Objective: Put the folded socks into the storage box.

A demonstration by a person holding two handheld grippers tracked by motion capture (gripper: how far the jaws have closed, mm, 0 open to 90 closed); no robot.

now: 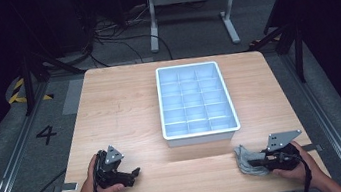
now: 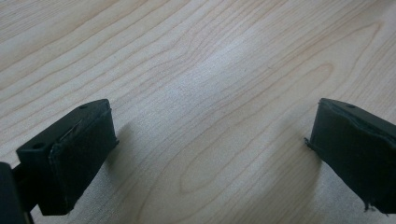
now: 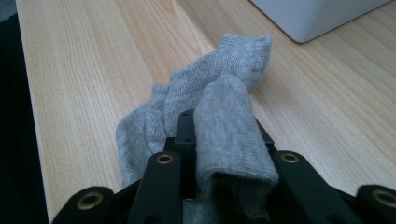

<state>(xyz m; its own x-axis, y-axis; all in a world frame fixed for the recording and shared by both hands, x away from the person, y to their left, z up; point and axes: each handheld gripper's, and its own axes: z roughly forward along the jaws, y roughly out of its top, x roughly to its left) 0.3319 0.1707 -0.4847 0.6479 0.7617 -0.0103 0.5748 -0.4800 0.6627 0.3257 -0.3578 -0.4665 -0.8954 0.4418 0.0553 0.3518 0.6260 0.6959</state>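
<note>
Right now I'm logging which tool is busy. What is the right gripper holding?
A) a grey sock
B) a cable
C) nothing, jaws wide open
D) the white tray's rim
A: in the right gripper view, the right gripper has its jaws closed on the grey sock, which drapes over them onto the table.

A pale, matt wood-grain tabletop (image 1: 115, 109), a knitted grey cloth sock (image 3: 219, 116) and a smooth plastic tray (image 1: 229, 104) are seen.
</note>
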